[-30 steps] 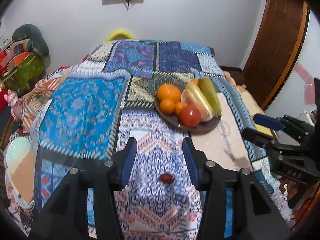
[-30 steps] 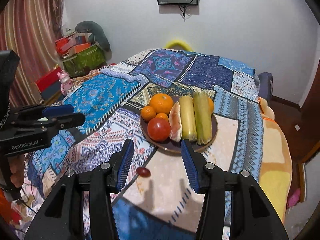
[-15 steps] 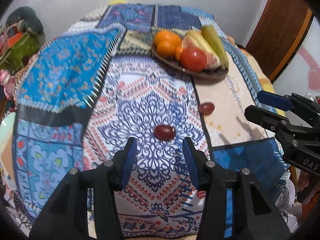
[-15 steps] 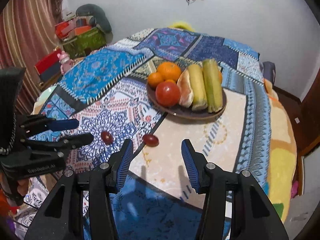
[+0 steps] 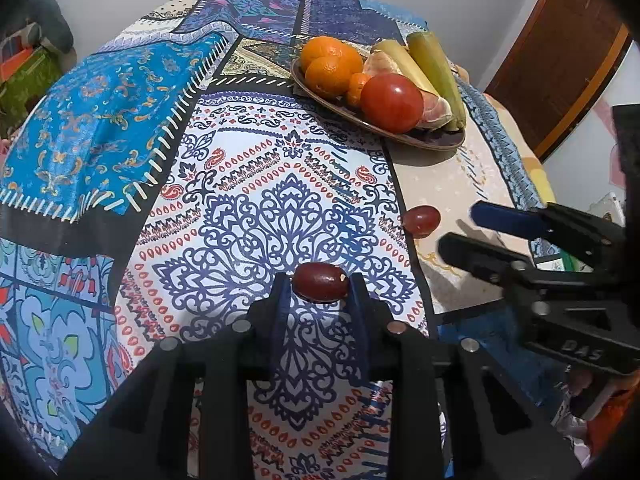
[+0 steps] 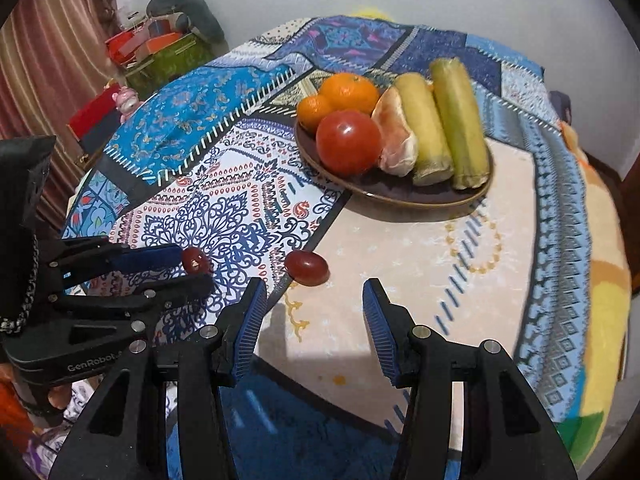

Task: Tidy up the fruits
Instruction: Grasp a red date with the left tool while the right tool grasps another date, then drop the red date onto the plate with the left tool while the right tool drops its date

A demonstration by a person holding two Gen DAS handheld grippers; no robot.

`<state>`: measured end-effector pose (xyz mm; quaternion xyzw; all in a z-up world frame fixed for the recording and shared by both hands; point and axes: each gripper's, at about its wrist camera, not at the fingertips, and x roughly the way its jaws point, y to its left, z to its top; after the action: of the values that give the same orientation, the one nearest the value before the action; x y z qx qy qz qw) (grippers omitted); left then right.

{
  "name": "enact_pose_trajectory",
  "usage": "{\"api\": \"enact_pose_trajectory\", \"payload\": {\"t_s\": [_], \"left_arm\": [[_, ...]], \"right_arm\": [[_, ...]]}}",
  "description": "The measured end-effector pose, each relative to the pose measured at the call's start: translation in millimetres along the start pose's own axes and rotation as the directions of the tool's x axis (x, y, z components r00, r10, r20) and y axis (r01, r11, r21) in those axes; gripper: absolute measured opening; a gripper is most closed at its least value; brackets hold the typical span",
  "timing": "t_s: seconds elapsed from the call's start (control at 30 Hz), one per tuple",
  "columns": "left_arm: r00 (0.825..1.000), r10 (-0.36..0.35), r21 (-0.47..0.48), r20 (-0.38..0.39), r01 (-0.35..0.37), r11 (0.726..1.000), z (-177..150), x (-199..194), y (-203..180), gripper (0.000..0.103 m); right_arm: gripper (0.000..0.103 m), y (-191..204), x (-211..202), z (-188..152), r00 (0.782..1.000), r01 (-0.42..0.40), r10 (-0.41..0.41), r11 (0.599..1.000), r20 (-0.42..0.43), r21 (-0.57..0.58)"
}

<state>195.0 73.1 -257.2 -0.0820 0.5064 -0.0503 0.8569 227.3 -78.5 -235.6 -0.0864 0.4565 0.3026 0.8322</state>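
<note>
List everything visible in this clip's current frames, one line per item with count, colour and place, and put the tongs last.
plate: 1, dark brown, far side of the bed, holding the fruit
oranges: 3, orange, left part of the plate; the third shows only from the left wrist
tomato: 1, red, near edge of the plate
peeled fruit segment: 1, pale pink, middle of the plate
corn cobs: 2, yellow and green, right part of the plate
grapes: 2, dark red, on the bedspread; one loose, one between the left tongs' fingers
bedspread: 1, patchwork blue, white and beige, covering the bed
left tongs: 1, black with blue pads, closed around a grape
right tongs: 1, black with blue pads, open, just short of the loose grape
</note>
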Motion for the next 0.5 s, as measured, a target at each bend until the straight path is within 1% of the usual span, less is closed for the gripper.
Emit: {"api": "enact_pose_trajectory", "payload": {"t_s": [0.1, 0.33, 0.43, 0.5], "left_arm": [[1.000, -0.005, 0.008, 0.006, 0.005, 1.000, -1.5, -2.5, -0.2, 0.026], [1.000, -0.004, 0.002, 0.021, 0.004, 1.000, -2.2, -7.5, 5.5, 0.026], [1.000, 0.002, -0.001, 0.031, -0.002, 1.000, -1.7, -11.3, 8.7, 0.026], [0.999, 0.004, -0.004, 0.035, -0.004, 1.000, -0.4, -13.0, 9.7, 0.026]], "right_arm": [[0.047, 2.0, 7.7, 1.2, 1.000, -0.002, 0.002, 1.000, -0.013, -0.006], [0.046, 3.1, 22.7, 7.2, 0.999, -0.014, 0.013, 1.000, -0.032, -0.018], [0.041, 5.4, 25.3, 8.7, 0.999, -0.014, 0.012, 0.999, -0.033, -0.032], [0.033, 7.6, 26.8, 9.4, 0.999, -0.013, 0.012, 0.999, -0.036, -0.043]]}}
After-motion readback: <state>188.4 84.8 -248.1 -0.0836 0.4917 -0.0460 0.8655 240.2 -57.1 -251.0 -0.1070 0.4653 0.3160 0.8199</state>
